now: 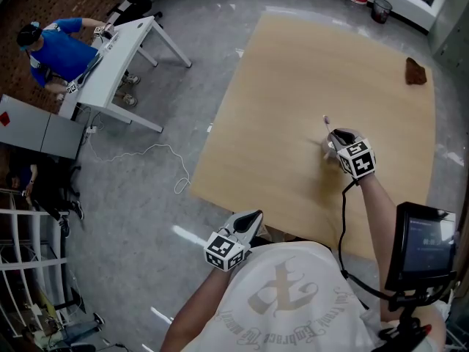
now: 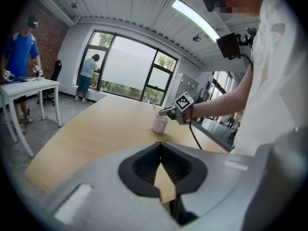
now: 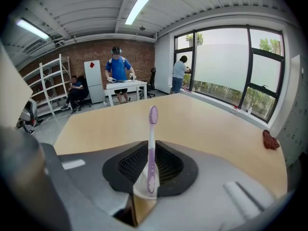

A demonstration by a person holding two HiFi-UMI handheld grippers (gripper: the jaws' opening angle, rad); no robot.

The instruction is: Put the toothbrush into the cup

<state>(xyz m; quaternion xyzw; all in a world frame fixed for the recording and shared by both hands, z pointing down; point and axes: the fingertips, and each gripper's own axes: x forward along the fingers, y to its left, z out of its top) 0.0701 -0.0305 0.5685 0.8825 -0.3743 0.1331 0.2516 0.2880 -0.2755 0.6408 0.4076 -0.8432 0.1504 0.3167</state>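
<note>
Right hand-held gripper [image 1: 335, 144] tight on toothbrush [image 3: 152, 143] in cup [image 2: 160, 124]; left hand-held gripper [image 2: 162, 167] closed, empty.

Open lab, brick wall [image 3: 96, 52], shelving rack [image 3: 50, 86]

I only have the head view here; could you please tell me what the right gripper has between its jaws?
Observer: In the right gripper view, the right gripper is closed on a purple toothbrush, which stands upright with its bristles on top.
Operator: Thank you. Is its lower end inside the cup?
Observer: It appears so; the white rim of the cup curves round the foot of the handle, just below the jaws.
Operator: And the left gripper's jaws, please?
Observer: In the left gripper view, the left gripper has its jaws together, with nothing between them.
</note>
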